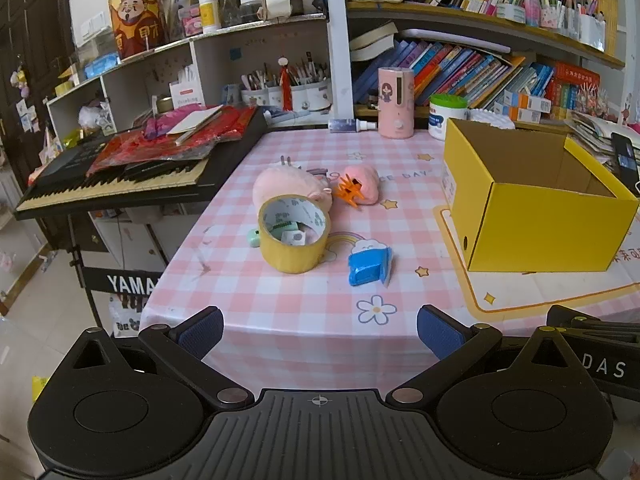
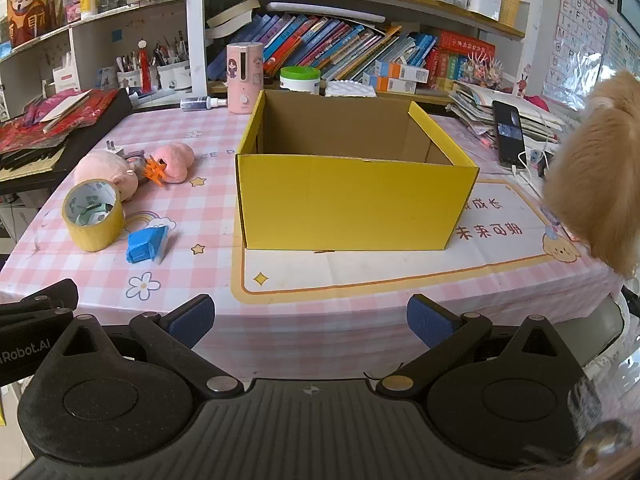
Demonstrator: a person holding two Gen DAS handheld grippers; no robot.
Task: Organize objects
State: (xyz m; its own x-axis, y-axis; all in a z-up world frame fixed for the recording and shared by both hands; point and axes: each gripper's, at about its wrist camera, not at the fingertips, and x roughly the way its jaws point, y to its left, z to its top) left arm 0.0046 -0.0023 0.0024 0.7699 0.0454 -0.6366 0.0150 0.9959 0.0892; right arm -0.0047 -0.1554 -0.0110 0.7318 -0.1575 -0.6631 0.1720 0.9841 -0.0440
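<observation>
Cluttered shelves back the pink-checked counter (image 1: pixel 304 312). My left tool (image 1: pixel 320 332) and right tool (image 2: pixel 311 320) gape empty. The tape roll (image 1: pixel 294 234), mid-frame, is probably light and stiff; I'd pinch its wall.

An open yellow cardboard box (image 2: pixel 356 200) stands on the pink checked tablecloth (image 2: pixel 208 216). Left of it cluster a yellow tape roll (image 2: pixel 94 220), a small blue packet (image 2: pixel 146 245) just beside the roll, and behind these two pink plush toys (image 1: pixel 294 188) with an orange hair claw (image 1: pixel 351 191) between them.
</observation>
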